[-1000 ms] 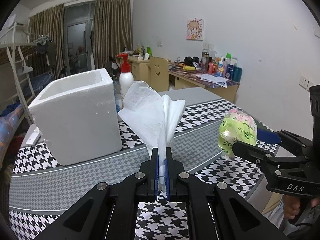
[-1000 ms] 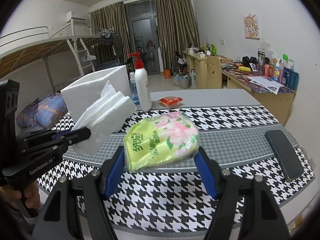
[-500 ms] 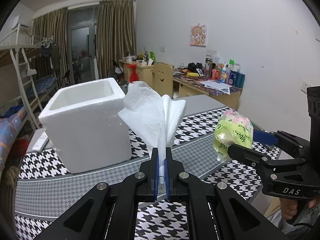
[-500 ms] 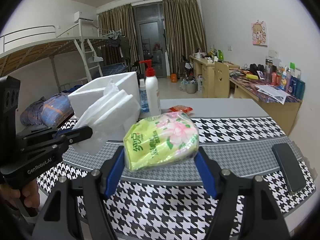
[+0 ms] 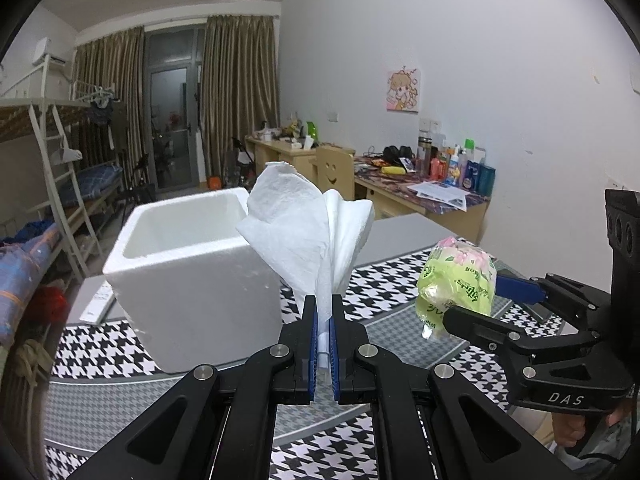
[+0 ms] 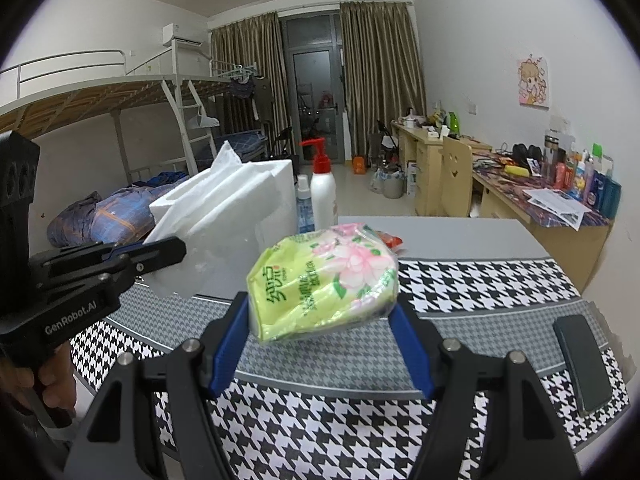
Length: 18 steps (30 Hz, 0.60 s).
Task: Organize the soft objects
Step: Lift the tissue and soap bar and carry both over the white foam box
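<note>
My left gripper (image 5: 324, 308) is shut on a bunch of white tissue (image 5: 308, 236) that fans upward above the table. In the right wrist view the same tissue (image 6: 212, 216) sticks out of the left gripper (image 6: 176, 248) at the left. My right gripper (image 6: 320, 316) is shut on a green flowered tissue pack (image 6: 324, 276), held in the air between the blue pads. That tissue pack (image 5: 456, 280) and the right gripper (image 5: 472, 300) show at the right of the left wrist view. A white foam box (image 5: 188, 264), open on top, stands on the table just behind and left of the tissue.
The table carries a black-and-white houndstooth cloth (image 6: 480, 280). A red-capped pump bottle (image 6: 322, 188) and a smaller bottle (image 6: 305, 204) stand behind the foam box (image 6: 256, 200). A dark phone (image 6: 582, 360) lies at the table's right edge. A small red packet (image 6: 390, 240) lies behind the pack.
Both grippers have risen a little with their loads, so the foam box sits lower in view and its open top now shows. Neither grip has changed.
</note>
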### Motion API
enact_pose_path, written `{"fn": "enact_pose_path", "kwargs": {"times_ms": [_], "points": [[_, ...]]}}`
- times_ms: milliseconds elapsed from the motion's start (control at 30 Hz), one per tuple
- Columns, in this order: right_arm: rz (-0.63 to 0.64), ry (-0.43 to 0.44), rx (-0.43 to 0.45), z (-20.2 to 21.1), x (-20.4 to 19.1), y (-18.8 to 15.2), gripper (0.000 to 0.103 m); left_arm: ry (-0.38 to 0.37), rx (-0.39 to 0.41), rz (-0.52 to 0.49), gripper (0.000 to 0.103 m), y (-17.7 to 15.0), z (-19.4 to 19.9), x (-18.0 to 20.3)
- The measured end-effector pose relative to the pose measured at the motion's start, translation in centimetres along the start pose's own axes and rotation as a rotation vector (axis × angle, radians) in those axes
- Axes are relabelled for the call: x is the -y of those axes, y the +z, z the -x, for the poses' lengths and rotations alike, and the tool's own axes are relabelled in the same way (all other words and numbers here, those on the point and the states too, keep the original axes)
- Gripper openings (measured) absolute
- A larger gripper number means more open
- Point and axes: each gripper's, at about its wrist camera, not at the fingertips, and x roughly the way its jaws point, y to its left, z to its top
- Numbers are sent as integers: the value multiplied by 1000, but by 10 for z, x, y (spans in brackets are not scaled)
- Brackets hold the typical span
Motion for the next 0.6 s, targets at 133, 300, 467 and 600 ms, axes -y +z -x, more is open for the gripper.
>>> {"fn": "enact_pose_path", "kwargs": {"times_ms": [133, 300, 467, 600], "points": [[4, 8, 5, -2, -4, 7, 73, 27, 4, 1, 5, 5, 0, -5], [13, 18, 24, -3, -9, 16, 73, 46, 23, -5, 6, 12, 3, -8], [24, 29, 37, -6, -16, 27, 73, 54, 45, 3, 5, 19, 4, -13], [30, 36, 40, -10, -20, 32, 73, 60, 56, 15, 5, 22, 4, -21]]}}
